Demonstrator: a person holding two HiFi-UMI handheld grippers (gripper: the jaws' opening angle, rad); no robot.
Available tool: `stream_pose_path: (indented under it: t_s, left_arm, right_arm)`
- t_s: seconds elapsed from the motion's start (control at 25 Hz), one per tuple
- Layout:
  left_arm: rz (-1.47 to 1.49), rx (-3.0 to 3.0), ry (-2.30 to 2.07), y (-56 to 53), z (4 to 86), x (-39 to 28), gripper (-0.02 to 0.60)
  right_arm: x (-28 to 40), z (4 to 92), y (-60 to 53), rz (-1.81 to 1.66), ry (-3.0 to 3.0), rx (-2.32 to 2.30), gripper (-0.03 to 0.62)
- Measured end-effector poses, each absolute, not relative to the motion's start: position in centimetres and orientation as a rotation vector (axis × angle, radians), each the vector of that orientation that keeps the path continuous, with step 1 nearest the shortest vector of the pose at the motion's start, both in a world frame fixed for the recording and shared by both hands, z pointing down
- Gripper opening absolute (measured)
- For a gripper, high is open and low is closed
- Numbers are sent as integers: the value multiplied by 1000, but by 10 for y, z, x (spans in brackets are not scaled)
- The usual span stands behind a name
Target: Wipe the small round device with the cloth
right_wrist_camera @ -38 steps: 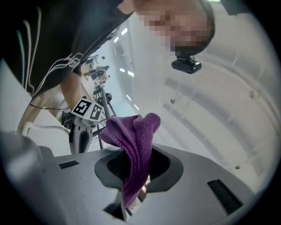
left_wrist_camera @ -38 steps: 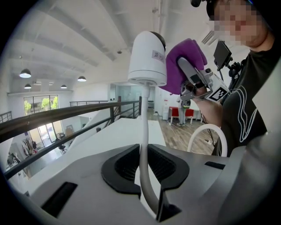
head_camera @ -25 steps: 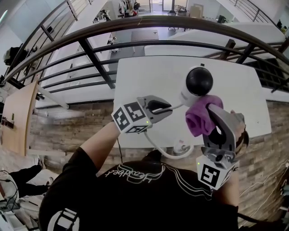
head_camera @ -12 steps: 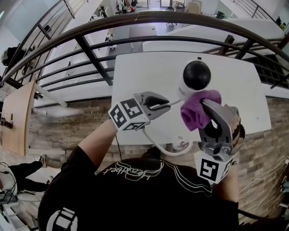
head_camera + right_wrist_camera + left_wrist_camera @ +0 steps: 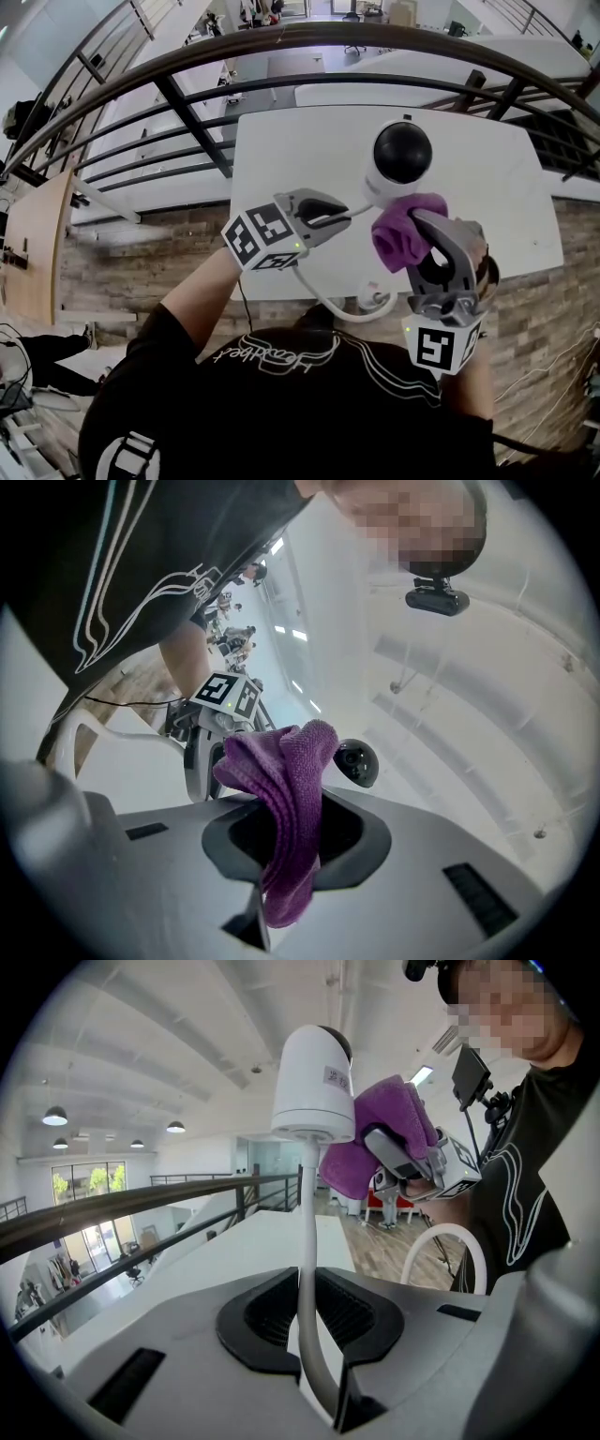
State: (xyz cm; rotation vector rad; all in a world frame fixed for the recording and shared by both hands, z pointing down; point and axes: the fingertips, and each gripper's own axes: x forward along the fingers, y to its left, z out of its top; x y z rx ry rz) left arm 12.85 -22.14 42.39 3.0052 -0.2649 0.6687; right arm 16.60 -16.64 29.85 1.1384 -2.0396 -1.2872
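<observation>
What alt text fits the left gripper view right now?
The left gripper grips a white cable that rises to a white round device. The right gripper holds a purple cloth against the device's right side, with a person in a black shirt behind it.

The cloth [image 5: 405,230] looks soft and nubbly — the round device [image 5: 382,190] smooth white plastic, its dome [image 5: 403,152] glossy black.

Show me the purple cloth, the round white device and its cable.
purple cloth [image 5: 394,236], head view, bunched middle
round white device [image 5: 403,153], head view, dark dome
cable [image 5: 307,1227], left gripper view, straight stretch below the device
</observation>
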Motion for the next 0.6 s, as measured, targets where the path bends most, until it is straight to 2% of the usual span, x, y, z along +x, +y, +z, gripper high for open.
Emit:
stream_pose_path:
  t_s: [0.6]
  left_arm:
    - [663, 3010, -285, -221, 424, 128, 60]
  right_arm:
    - [173, 335, -171, -1170, -2044, 1065, 58]
